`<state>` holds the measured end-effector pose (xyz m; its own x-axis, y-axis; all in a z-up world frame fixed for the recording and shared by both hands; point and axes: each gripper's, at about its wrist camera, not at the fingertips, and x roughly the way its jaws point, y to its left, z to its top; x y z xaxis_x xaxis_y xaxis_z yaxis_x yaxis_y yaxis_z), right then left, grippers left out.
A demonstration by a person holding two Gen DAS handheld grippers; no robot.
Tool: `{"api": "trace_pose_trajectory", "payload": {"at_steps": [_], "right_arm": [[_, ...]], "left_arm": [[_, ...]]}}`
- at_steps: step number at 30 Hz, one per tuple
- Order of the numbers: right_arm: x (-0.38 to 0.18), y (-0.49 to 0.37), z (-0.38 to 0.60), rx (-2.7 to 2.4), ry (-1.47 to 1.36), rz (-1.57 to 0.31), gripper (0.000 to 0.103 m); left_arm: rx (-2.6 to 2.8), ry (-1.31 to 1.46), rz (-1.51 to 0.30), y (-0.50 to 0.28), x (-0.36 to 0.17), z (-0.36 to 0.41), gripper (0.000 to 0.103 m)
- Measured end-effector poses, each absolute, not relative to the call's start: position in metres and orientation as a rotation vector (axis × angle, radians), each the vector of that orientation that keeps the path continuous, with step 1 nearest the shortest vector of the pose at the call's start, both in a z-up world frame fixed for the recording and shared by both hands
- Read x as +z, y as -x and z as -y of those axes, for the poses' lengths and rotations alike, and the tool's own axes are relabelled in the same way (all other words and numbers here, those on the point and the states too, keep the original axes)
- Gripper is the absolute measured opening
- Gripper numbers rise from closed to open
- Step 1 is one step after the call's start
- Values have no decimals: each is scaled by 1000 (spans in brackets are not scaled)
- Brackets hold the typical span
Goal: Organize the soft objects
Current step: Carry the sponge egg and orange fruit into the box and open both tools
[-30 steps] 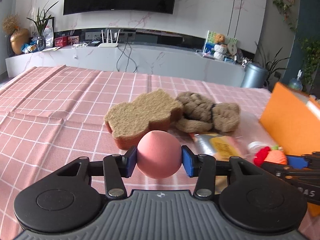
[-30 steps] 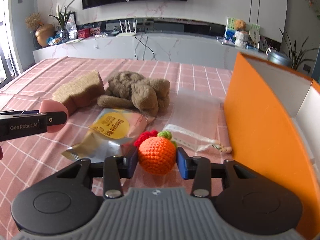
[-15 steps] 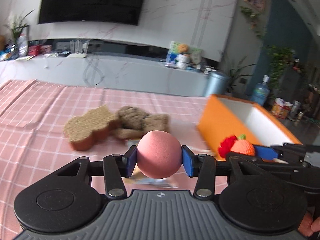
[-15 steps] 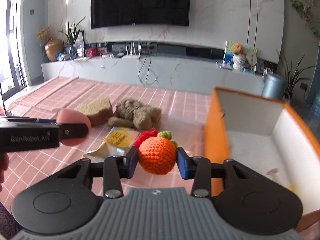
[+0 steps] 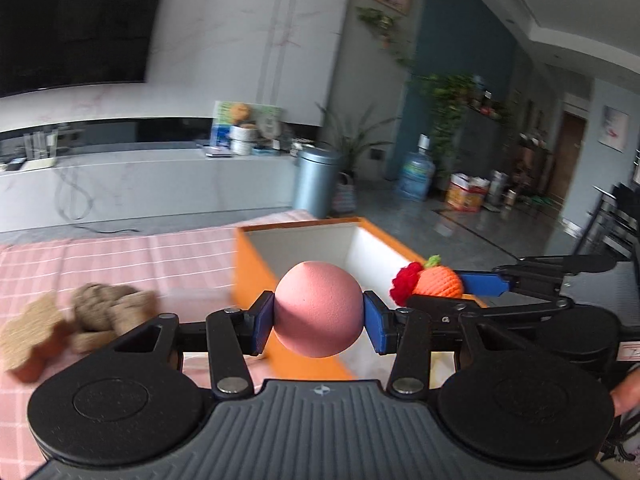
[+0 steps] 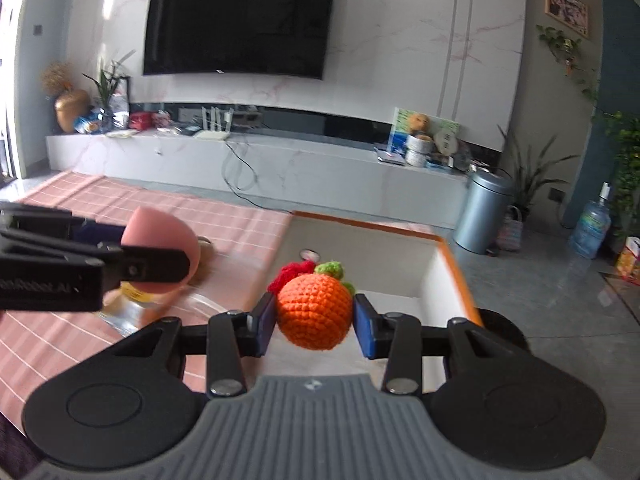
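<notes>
My left gripper is shut on a pink sponge ball and holds it in the air at the near left wall of the orange box. My right gripper is shut on an orange crocheted fruit with red and green trim, held over the box's white inside. The fruit also shows in the left wrist view, and the pink ball in the right wrist view. A brown plush toy and a tan bear-shaped sponge lie on the pink checked cloth.
A clear packet with a yellow label lies on the cloth under the left gripper. A small round thing lies in the box's far corner. Beyond the table are a grey bin, a TV bench and plants.
Both grippers have risen and swung right, from above the cloth to the orange box. The fruit now hangs over the box's inside. Both keep hold of their objects.
</notes>
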<state>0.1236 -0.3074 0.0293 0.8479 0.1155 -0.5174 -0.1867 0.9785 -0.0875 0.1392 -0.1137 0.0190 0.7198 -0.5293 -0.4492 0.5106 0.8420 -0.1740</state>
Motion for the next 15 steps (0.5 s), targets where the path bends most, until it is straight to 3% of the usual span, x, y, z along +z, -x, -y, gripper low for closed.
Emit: {"api": "trace_pose_trajectory", "payload": {"at_steps": [15], "right_arm": [[1, -178, 391, 74, 275, -722, 41]], "left_arm": [[-691, -152, -651, -198, -17, 204, 53]]}}
